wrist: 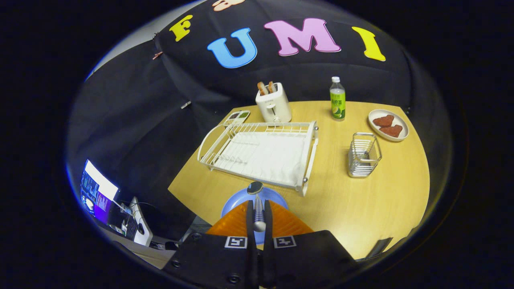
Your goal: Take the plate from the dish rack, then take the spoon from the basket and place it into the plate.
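Note:
My gripper (259,206) is shut on a metal spoon (257,200), whose handle runs between the two orange fingers (237,220) and whose bowl sticks out ahead of the fingertips. Directly below the spoon a blue plate (237,202) lies on the wooden table (361,200), near its front edge. The spoon hangs above the plate; whether it touches is unclear. Beyond the plate stands the empty white dish rack (261,154). To the right of the rack stands the wire basket (363,155), with nothing visibly sticking out of it.
A white toaster (274,103) with two slices stands behind the rack, a small tray (237,117) beside it. A green-labelled bottle (337,99) and a white dish (388,125) with red-brown pieces sit at the back right. A monitor (96,190) glows off the table's left.

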Demonstrator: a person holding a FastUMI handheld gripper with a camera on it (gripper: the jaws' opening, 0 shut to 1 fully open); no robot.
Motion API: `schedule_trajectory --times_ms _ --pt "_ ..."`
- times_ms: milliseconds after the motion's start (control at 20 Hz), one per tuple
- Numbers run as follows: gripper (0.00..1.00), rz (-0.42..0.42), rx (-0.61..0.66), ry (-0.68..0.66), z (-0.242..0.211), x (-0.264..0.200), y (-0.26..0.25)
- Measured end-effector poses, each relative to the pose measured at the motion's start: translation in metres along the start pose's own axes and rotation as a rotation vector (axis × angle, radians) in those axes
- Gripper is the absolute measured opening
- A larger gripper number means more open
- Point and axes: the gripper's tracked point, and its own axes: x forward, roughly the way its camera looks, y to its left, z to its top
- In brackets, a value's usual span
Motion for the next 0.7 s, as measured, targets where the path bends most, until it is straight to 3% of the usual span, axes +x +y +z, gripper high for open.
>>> schedule_trajectory --times_ms 350,700 --pt "0.09 0.001 -0.013 0.051 -0.053 0.073 0.012" --pt "0.11 0.028 0.001 0.087 -0.077 0.091 0.011"
